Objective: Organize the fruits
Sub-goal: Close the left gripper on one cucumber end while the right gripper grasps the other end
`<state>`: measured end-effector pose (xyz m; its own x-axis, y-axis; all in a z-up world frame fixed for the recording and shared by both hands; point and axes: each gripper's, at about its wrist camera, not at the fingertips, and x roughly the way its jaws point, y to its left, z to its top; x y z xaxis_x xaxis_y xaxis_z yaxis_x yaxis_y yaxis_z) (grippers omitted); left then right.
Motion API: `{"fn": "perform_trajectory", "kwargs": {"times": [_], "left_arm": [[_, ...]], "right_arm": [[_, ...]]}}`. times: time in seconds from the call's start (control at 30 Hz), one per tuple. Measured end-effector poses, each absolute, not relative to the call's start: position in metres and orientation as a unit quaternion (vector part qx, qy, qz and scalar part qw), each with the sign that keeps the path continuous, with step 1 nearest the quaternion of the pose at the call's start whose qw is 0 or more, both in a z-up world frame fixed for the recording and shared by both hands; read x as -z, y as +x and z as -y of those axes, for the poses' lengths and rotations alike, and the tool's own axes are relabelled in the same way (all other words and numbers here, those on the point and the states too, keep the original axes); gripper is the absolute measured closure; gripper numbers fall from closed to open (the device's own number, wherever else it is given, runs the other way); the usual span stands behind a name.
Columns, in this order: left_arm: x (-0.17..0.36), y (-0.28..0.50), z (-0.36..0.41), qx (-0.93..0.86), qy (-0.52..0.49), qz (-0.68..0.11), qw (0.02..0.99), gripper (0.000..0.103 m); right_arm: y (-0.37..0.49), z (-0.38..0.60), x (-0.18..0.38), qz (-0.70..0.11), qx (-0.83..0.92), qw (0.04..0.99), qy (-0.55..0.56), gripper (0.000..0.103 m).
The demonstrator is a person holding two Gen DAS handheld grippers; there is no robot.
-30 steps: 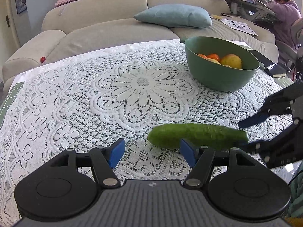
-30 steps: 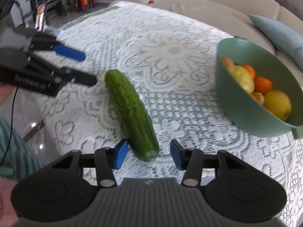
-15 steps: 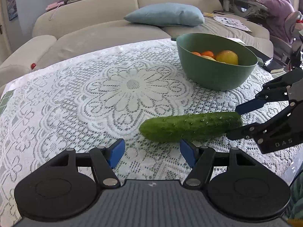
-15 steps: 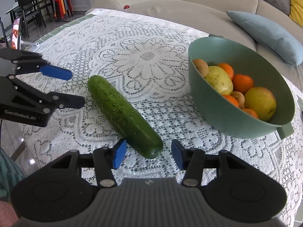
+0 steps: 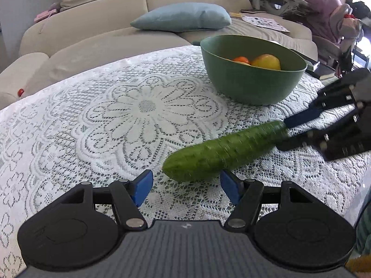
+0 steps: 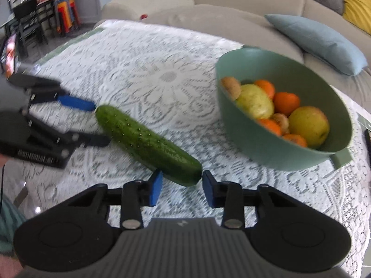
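A long, bumpy dark-green cucumber (image 6: 148,143) lies on the white lace tablecloth (image 5: 97,120), towards the table's near edge. The right gripper (image 6: 180,186) has just been closing; its blue pads flank one tip, contact blurred. The left gripper (image 5: 186,186) stands wide around the other end. Behind, a green plastic bowl (image 6: 273,148) half hides oranges and yellow fruit.

We see a long, dark green, bumpy cucumber (image 6: 148,142) lying flat on the lace tablecloth (image 6: 148,69), just beside a green bowl (image 6: 273,153). The bowl stands upright and holds oranges (image 6: 286,103), yellow-green apples (image 6: 309,126) and some small brownish fruit.
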<state>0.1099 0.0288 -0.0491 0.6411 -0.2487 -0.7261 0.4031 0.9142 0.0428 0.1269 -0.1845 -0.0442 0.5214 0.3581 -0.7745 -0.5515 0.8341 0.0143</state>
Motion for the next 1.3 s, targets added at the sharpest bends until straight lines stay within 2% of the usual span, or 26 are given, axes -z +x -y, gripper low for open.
{"fn": "perform_trajectory", "kwargs": {"times": [0.23,0.3,0.37,0.47,0.7,1.2,1.3], "left_arm": [[0.054,0.117,-0.027,0.2,0.114,-0.385,0.894,0.025],[0.055,0.12,-0.026,0.203,0.119,-0.389,0.891,0.025],[0.056,0.121,-0.025,0.207,0.128,-0.391,0.888,0.025],[0.058,0.121,-0.023,0.21,0.148,-0.388,0.885,0.025],[0.059,0.121,-0.019,0.217,0.169,-0.377,0.884,0.025],[0.06,0.125,-0.012,0.215,0.171,-0.377,0.884,0.025],[0.059,0.125,-0.012,0.215,0.158,-0.381,0.885,0.028]], "right_arm": [[0.133,0.187,0.043,-0.416,-0.253,0.868,-0.1,0.064],[0.132,0.187,0.043,-0.415,-0.254,0.868,-0.103,0.052],[0.13,0.185,0.044,-0.411,-0.256,0.868,-0.114,0.045],[0.127,0.18,0.045,-0.401,-0.259,0.867,-0.141,0.039],[0.127,0.164,0.057,-0.399,-0.267,0.858,-0.186,0.039],[0.14,0.157,0.065,-0.409,-0.276,0.855,-0.162,0.043],[0.14,0.157,0.064,-0.406,-0.276,0.856,-0.162,0.044]]}}
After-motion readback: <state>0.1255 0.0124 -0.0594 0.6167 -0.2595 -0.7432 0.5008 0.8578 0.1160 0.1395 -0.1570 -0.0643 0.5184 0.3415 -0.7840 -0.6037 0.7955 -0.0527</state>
